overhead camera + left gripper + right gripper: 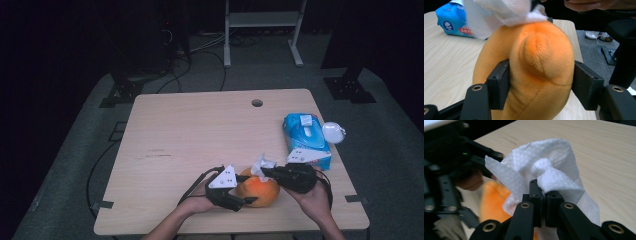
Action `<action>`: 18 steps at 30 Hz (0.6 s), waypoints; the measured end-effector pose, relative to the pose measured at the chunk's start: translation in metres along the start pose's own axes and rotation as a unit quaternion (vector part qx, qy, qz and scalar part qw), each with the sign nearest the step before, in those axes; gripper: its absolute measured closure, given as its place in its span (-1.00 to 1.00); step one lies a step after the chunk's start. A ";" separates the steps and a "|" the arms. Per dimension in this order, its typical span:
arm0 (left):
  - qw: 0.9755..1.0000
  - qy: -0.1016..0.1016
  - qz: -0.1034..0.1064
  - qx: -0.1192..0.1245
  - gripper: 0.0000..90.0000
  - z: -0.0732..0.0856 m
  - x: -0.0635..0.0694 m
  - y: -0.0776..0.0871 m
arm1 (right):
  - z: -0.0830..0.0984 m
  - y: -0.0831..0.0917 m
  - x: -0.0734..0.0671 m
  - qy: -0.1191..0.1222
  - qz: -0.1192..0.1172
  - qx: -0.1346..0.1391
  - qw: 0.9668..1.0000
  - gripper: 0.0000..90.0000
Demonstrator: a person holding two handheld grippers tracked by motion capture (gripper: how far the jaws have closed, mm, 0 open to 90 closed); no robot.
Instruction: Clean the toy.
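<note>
An orange plush toy (259,192) lies near the table's front edge. My left gripper (248,200) is shut on it; in the left gripper view both pads (499,86) press into the sides of the plush toy (541,57). My right gripper (265,173) comes in from the right and is shut on a crumpled white tissue (263,164). In the right gripper view its jaws (545,192) pinch the tissue (554,170) just above the plush toy (492,200). The tissue (499,12) rests against the top of the toy.
A blue pack of wipes (306,136) lies at the table's right edge, with a small white round object (333,132) beside it. The table (200,130) has a cable hole (257,103) at the back. A white frame (262,30) stands on the floor beyond.
</note>
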State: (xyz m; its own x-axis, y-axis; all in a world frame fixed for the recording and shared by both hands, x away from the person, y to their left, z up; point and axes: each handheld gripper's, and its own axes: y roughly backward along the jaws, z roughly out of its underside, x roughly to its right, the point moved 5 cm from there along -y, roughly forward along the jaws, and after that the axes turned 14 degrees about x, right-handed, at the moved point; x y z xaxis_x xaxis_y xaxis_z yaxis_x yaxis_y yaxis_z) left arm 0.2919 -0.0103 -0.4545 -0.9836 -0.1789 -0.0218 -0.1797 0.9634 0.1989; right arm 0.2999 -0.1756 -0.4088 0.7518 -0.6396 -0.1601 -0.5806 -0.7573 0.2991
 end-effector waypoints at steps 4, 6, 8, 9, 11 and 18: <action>1.000 0.000 -0.002 0.001 -0.20 0.000 0.000 -0.001 | -0.003 -0.005 -0.015 -0.006 -0.034 0.006 0.999 0.90; 1.000 0.003 -0.002 0.002 -0.19 0.000 0.000 0.000 | -0.004 -0.007 -0.020 0.008 -0.036 0.000 0.999 0.90; 1.000 0.003 -0.002 0.002 -0.17 0.000 0.000 0.000 | -0.003 -0.005 -0.013 0.004 -0.026 0.001 1.000 0.89; 1.000 0.002 -0.001 0.002 -0.17 0.000 0.001 0.000 | -0.002 -0.003 -0.007 0.009 -0.014 -0.002 1.000 0.89; 1.000 0.001 -0.001 0.003 -0.17 0.000 0.001 0.000 | -0.001 0.001 0.004 0.005 0.006 -0.002 1.000 0.89; 1.000 -0.009 0.006 -0.001 -0.17 -0.002 0.005 -0.005 | 0.003 0.005 0.012 -0.006 0.020 -0.009 1.000 0.90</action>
State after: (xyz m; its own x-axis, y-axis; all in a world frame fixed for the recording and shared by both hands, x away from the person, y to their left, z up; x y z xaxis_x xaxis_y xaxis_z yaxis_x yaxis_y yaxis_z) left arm 0.2874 -0.0161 -0.4537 -0.9858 -0.1637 -0.0369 -0.1677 0.9652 0.2004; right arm 0.3051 -0.1879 -0.4124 0.7245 -0.6709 -0.1584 -0.6043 -0.7287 0.3223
